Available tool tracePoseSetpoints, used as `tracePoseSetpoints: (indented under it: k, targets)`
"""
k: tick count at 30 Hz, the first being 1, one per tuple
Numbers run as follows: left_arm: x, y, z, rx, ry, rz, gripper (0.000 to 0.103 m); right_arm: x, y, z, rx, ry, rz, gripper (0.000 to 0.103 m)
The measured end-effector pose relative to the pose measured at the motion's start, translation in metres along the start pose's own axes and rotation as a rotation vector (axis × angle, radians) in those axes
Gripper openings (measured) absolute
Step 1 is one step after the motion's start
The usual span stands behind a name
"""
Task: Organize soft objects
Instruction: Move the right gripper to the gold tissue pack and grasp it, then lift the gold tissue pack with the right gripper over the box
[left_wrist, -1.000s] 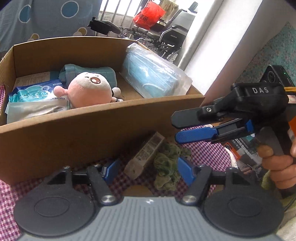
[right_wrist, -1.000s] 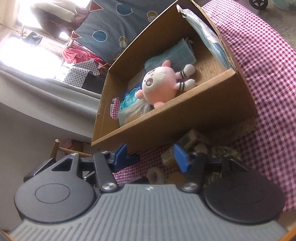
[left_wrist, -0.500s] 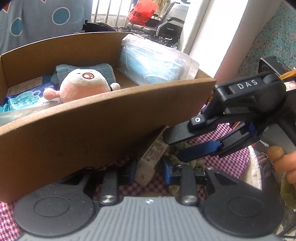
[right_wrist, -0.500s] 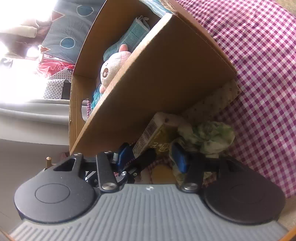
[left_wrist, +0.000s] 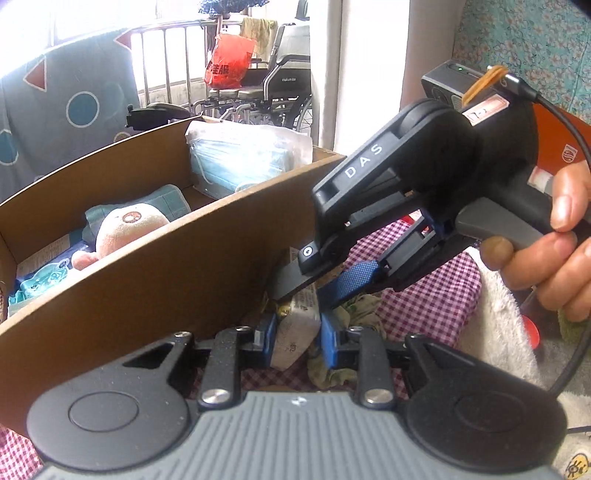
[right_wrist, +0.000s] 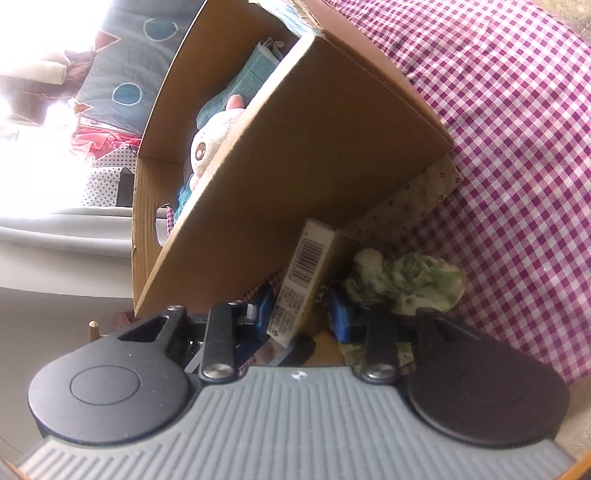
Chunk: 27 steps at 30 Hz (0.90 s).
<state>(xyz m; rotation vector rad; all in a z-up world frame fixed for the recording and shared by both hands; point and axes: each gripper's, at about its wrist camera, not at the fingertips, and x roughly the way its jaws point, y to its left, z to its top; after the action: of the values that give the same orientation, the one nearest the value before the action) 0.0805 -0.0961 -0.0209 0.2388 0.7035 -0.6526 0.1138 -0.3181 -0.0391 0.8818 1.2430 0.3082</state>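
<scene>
A small tissue pack (left_wrist: 297, 328) (right_wrist: 301, 288) with a barcode stands on the checked cloth against the cardboard box (left_wrist: 147, 273) (right_wrist: 295, 147). My left gripper (left_wrist: 297, 338) has its jaws closing, both blue pads pressed on the pack's lower sides. My right gripper (right_wrist: 301, 314), held by a hand (left_wrist: 554, 254), comes in from the right (left_wrist: 304, 295); its jaws are closing too, with the same pack squeezed between the pads. A crumpled green-and-white cloth (left_wrist: 332, 371) (right_wrist: 406, 280) lies right beside the pack.
Inside the box lie a pink plush toy (left_wrist: 125, 229) (right_wrist: 207, 144), a bag of blue face masks (left_wrist: 240, 162), a teal cloth (left_wrist: 166, 197) and wet wipes (left_wrist: 40, 280). A white towel (left_wrist: 495, 317) lies at the right. A wheelchair (left_wrist: 266, 92) stands behind.
Both grippers went from open to closed around the tissue pack. The left one moved in close to the box wall and rolled; the right one came down beside it.
</scene>
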Motion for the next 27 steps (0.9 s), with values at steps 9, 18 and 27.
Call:
tracePoseSetpoints:
  k: [9,18,27]
  targets:
    - [-0.056,0.000,0.028,-0.006,-0.139,-0.002,0.034,-0.051,0.050,-0.025,-0.215,-0.093,0.065,0.029]
    - [-0.064,0.061,0.038,-0.297,-0.206,-0.007,0.059,-0.074,0.130,0.022,-0.509,-0.157,0.028,0.019]
    - [-0.061,0.091,0.018,-0.423,-0.178,-0.017,0.060,-0.041,0.159,0.087,-0.587,-0.148,-0.125,0.007]
